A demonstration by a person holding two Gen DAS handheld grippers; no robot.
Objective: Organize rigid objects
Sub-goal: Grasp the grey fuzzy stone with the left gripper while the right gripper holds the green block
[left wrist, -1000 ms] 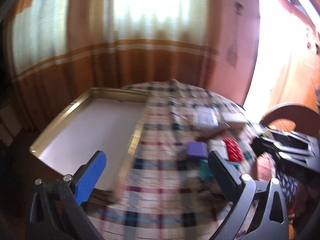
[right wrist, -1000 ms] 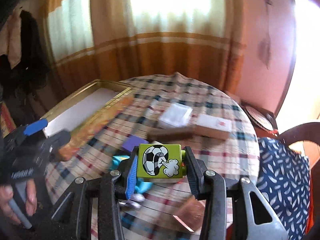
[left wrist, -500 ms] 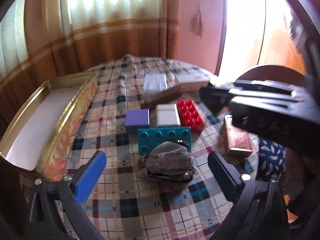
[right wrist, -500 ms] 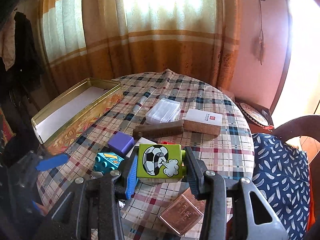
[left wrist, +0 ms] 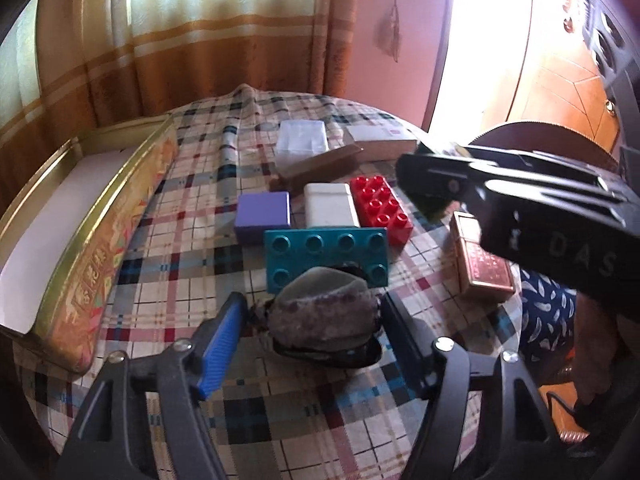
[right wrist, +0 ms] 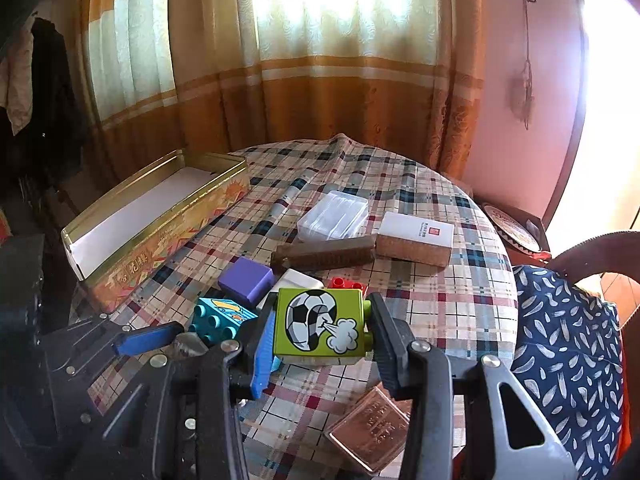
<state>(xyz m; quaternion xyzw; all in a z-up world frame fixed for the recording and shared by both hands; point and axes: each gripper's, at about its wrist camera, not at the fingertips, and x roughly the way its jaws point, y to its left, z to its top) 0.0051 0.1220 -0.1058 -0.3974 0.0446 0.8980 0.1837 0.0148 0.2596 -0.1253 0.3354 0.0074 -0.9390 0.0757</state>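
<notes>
Your right tongs [right wrist: 320, 330] are clenched on a lime-green toy block [right wrist: 320, 326] printed with a soccer ball, held above the plaid-covered bench [right wrist: 440, 288]. Your left tongs [left wrist: 312, 320] are closing around a grey, fuzzy-looking stone [left wrist: 322, 312] lying on the bench, just in front of a teal brick [left wrist: 326, 242] — pads not yet pressing.

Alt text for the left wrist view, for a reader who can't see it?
The left gripper is closing around a grey stone-like lump on a plaid tablecloth. Beyond lie teal, purple, white and red blocks; an open gold tin sits left.
</notes>
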